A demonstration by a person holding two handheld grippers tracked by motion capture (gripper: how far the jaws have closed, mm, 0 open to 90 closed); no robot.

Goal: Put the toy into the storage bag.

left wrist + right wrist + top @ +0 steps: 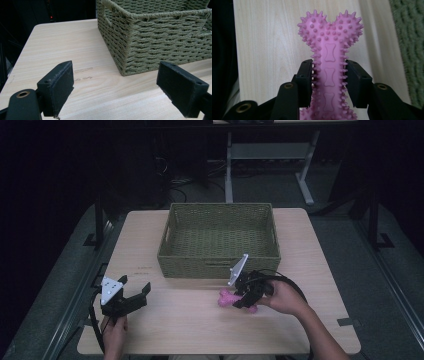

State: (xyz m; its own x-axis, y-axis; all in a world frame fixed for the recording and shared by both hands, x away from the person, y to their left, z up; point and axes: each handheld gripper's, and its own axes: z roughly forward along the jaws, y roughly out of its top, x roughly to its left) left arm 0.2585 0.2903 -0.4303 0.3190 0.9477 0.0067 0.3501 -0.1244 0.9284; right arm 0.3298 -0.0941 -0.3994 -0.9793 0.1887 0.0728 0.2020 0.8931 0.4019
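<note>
A pink spiky bone-shaped toy (329, 50) is clamped by its shaft between the jaws of my right gripper (329, 82). In the high view the pink toy (227, 298) pokes out to the left of my right gripper (245, 297), just in front of the woven green basket (220, 265) and slightly above the table. My left gripper (135, 292) rests at the table's front left, jaws wide apart with nothing between them. In the left gripper view my left gripper (116, 90) faces the basket's near corner (125, 67).
The basket (155, 37) stands mid-table and has nothing inside. The light wooden tabletop (150, 245) has free room to the left of the basket and along the front. Table legs and cables lie in the dark beyond the far edge.
</note>
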